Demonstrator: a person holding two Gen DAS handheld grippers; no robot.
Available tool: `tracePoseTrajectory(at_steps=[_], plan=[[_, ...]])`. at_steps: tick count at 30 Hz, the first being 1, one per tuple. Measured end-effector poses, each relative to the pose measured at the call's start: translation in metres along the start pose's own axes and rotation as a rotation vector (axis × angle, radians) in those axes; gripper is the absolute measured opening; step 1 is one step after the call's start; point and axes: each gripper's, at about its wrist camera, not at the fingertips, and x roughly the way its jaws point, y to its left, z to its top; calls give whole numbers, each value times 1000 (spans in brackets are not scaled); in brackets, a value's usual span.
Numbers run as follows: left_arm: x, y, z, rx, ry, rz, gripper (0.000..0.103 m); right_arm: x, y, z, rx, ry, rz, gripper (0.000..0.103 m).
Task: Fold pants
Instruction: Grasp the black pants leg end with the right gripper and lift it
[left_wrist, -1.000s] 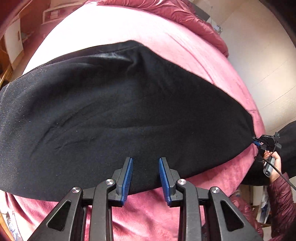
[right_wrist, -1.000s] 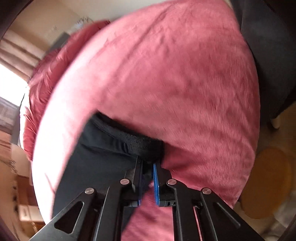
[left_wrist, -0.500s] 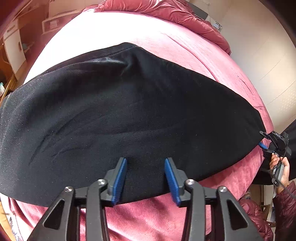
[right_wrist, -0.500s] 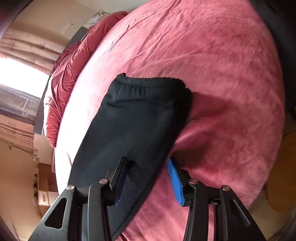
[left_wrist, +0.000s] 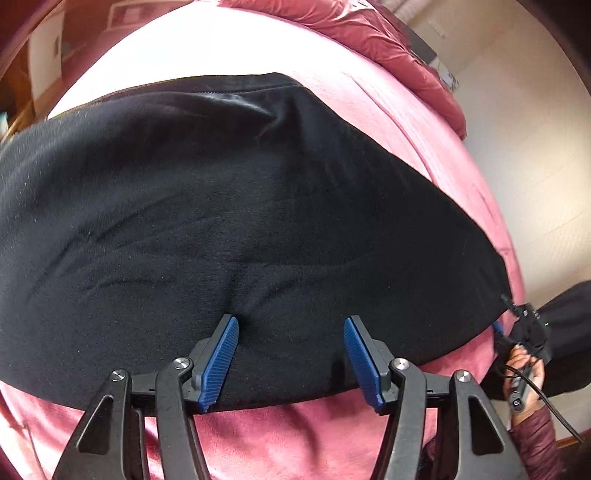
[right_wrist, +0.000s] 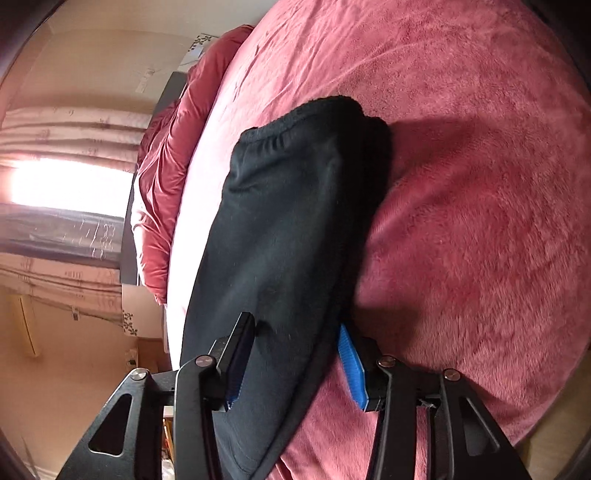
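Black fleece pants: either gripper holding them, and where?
Neither. Left gripper and right gripper are open over the black fleece pants; jaws spread, not clamped.

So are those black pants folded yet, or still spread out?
Folded lengthwise, it seems: the black pants lie as one narrow strip on the red blanket, waistband at the far end. No crosswise fold shows.

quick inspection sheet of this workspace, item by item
surface: bed with red plush blanket, bunched red duvet at the far end
job's things: black pants lying lengthwise on the blanket, waistband at the far end in the right wrist view
clutter: nothing seen on the blanket besides the pants
grippers: left tool open over the pants' near edge; right tool open, straddling the pants' edge
cables: black cable trailing from the right tool's handle
surroundings: curtained window, pale wall
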Motion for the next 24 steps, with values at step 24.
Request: tracePoseTrajectory(at_steps=[24], plan=[[-25,-45,1,231,-161,207,73,3,108,17,-337,10,-223,19]])
